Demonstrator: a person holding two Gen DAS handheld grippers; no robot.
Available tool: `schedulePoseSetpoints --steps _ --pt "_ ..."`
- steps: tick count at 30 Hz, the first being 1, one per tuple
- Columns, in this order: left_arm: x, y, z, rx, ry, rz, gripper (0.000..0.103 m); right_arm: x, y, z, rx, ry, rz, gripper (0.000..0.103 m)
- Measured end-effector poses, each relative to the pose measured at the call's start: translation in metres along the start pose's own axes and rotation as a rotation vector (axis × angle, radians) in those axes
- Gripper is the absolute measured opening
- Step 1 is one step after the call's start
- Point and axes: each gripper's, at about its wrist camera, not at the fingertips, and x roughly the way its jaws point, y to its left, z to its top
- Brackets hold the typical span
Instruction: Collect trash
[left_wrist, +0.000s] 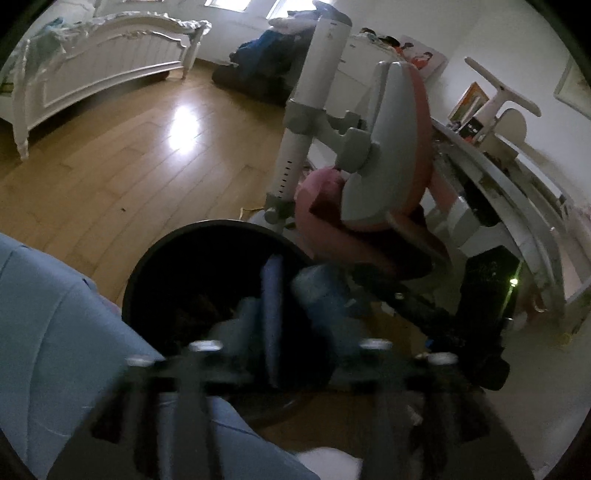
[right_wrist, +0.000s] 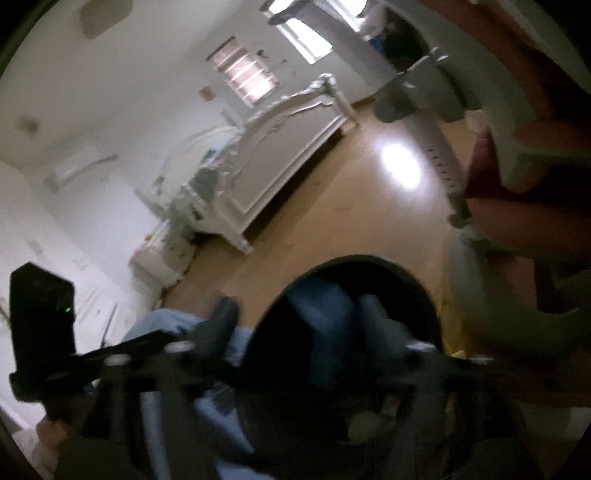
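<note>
Both hand-held grippers, left (left_wrist: 284, 295) and right (right_wrist: 295, 314), hang parted and empty over the upright black bin (left_wrist: 155, 251) on the floor, mouth facing up.

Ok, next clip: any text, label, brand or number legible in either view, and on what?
None readable.
White chair post: a row of dark scale ticks, no legible figures.
Orange book on the desk: cover print too blurred.
Wall poster: picture only, lettering too small to tell.
</note>
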Motion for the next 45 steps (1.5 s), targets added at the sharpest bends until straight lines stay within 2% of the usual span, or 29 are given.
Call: schedulePoseSetpoints --steps 1,2,7,10,12,14,19,27,29,31,32,34,37,42,45 --pt "-0.003 0.0 -0.001 0.003 -0.014 -0.001 0.078 0.001 0.0 0.0 -0.007 0.004 -0.009 0.076" --pt "-0.007 -0.001 -0.002 0.011 -0.03 -0.003 0.083 0.0 0.0 0.0 -0.014 0.005 -0.019 0.076" --pt "-0.039 -0.007 -0.011 0.05 -0.071 0.023 0.086 -0.018 0.019 -0.01 -0.028 0.004 0.003 0.076" --pt "-0.077 -0.006 -0.024 0.054 -0.134 0.074 0.094 -0.032 0.05 -0.02 -0.079 -0.005 0.036 0.078" --pt "-0.108 -0.003 -0.037 0.054 -0.18 0.109 0.094 -0.043 0.078 -0.029 -0.123 -0.002 0.081 0.079" --pt "-0.148 0.004 -0.055 0.05 -0.256 0.183 0.094 -0.054 0.11 -0.038 -0.177 0.004 0.114 0.081" --pt "-0.233 0.033 -0.1 -0.007 -0.388 0.37 0.098 -0.076 0.204 -0.069 -0.347 0.043 0.244 0.084" --pt "-0.333 0.089 -0.179 -0.138 -0.485 0.64 0.098 -0.102 0.36 -0.145 -0.599 0.131 0.466 0.092" --pt "-0.349 0.1 -0.192 -0.168 -0.508 0.681 0.098 -0.112 0.391 -0.162 -0.657 0.127 0.503 0.093" --pt "-0.361 0.108 -0.205 -0.192 -0.509 0.722 0.098 -0.121 0.42 -0.177 -0.712 0.084 0.53 0.098" --pt "-0.364 0.113 -0.209 -0.199 -0.504 0.742 0.098 -0.122 0.429 -0.183 -0.728 0.056 0.528 0.098" --pt "-0.372 0.123 -0.219 -0.217 -0.525 0.768 0.098 -0.115 0.44 -0.188 -0.739 0.007 0.468 0.098" --pt "-0.377 0.133 -0.23 -0.258 -0.562 0.771 0.098 -0.089 0.438 -0.195 -0.732 -0.029 0.342 0.098" --pt "-0.382 0.141 -0.237 -0.268 -0.61 0.804 0.098 -0.039 0.396 -0.204 -0.699 -0.055 0.123 0.098" --pt "-0.382 0.135 -0.236 -0.24 -0.647 0.824 0.098 -0.023 0.375 -0.205 -0.681 -0.085 0.054 0.098"
